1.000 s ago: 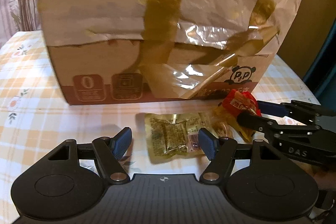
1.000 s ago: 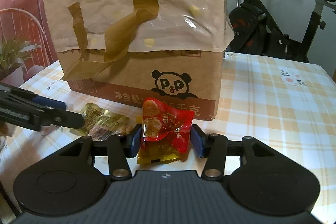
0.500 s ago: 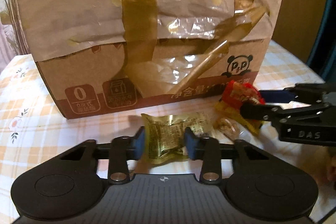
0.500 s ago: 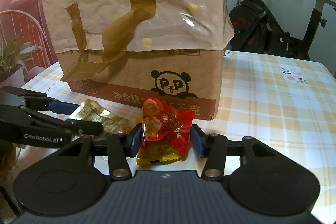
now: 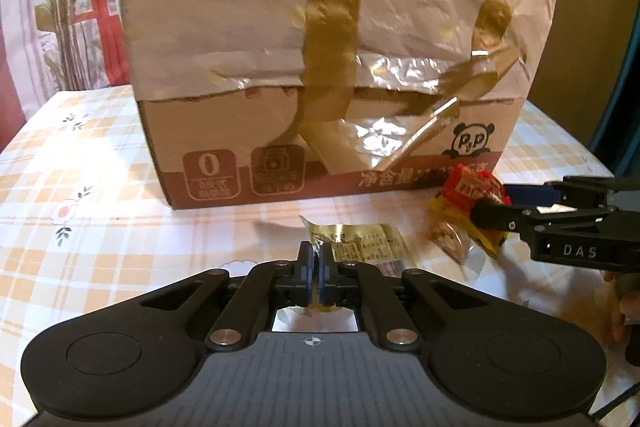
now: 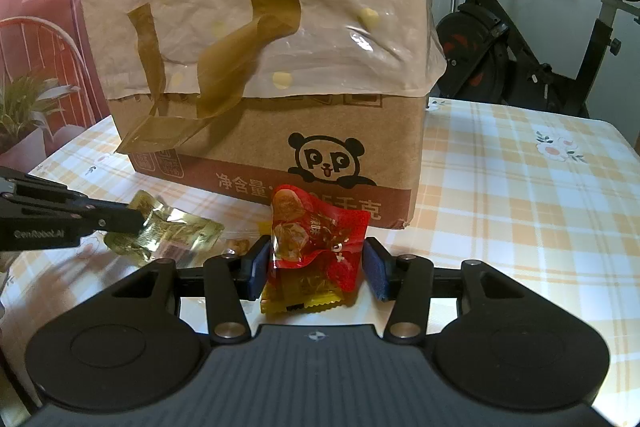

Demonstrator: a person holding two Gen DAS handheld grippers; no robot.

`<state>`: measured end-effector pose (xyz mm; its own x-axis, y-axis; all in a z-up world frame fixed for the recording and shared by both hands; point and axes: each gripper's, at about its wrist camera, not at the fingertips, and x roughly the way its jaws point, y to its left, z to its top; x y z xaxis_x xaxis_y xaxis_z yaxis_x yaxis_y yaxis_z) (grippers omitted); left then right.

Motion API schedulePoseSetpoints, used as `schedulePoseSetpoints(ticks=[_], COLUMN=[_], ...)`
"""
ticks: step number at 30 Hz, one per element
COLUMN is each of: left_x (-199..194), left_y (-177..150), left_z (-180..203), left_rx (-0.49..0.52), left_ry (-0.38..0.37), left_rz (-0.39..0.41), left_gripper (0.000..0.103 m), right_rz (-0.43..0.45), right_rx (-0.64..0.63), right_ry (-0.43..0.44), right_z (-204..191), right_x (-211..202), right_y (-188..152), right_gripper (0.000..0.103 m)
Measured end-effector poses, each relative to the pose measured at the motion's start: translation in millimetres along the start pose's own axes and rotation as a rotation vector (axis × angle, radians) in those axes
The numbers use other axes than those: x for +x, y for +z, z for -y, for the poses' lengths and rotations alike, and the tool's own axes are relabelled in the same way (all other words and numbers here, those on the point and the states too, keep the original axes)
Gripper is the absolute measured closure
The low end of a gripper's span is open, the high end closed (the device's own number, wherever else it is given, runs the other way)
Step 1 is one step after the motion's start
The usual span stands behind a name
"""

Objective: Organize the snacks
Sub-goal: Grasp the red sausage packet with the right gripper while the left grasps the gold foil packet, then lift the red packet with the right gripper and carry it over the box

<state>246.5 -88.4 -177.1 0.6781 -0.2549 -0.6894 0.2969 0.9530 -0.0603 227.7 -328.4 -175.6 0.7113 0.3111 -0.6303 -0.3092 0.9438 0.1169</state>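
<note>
A gold foil snack packet lies on the checked tablecloth in front of a cardboard box. My left gripper is closing hard on the packet's near edge, and its pads pinch the foil. In the right wrist view the same gripper comes in from the left onto the gold packet. My right gripper is shut on a red snack packet that stands upright between its pads, with a yellow wrapper under it. From the left wrist view, the right gripper holds the red packet.
The tall box, with a taped plastic sheet over its top, blocks the way straight ahead. A small clear packet of nuts lies between the two grippers. An exercise bike stands behind the table, and plants stand at the left.
My left gripper's jaws went from wide open either side of the gold packet to pinched together on its edge, and the foil crumpled. The right gripper and red packet stayed put.
</note>
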Motion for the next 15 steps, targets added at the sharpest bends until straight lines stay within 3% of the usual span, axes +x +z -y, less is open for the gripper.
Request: schedulePoseSetpoints(ticks=[15], left_x=[-33.3], left_y=[2.5], left_z=[-15.9], left_rx=[-0.046], left_ry=[0.025], left_rz=[0.062], left_gripper=[0.101], right_rz=[0.008], right_rx=[-0.005], right_ry=[-0.003], right_z=[1.1], right_x=[-3.3], right_y=[-1.2], right_gripper=[0.052])
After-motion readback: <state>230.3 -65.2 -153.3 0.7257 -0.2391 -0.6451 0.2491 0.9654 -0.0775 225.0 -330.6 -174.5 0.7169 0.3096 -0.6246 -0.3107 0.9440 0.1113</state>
